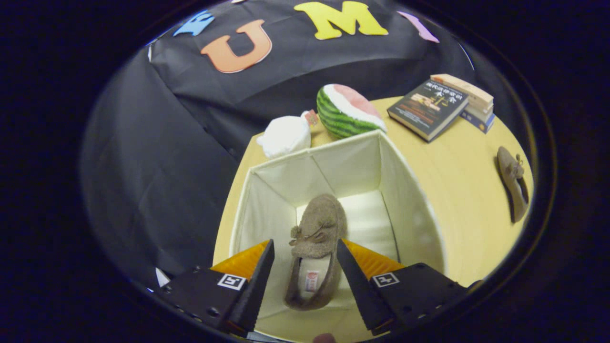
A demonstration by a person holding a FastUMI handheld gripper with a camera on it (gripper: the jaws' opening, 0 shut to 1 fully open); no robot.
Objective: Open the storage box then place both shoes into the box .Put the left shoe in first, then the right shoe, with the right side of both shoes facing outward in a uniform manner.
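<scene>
Black cloth makes the wall of the booth behind everything, and before it stands the pale wooden bench (457,190), round at its far side. On the bench the biggest thing is the storage box (414,209), white fabric, already open at the top, so I judge the opening step is done. Beyond the box lie a watermelon slice (345,112) and a white plush thing (284,136); further to the side, a stack of books (441,107).

One brown shoe (312,247) lies flat on the floor of the box, toe pointing away from me, close to the left wall. I think it is there because it goes in first, and the free room beside it is for the second. If it is truly the left shoe I cannot tell.

The other shoe (513,190) lies on the bench, well apart from the box, near the edge; it is not yet placed.

My tongs (305,267) hang over the box with the fingers spread apart, holding nothing. The shoe shows between them, but lower down.
</scene>
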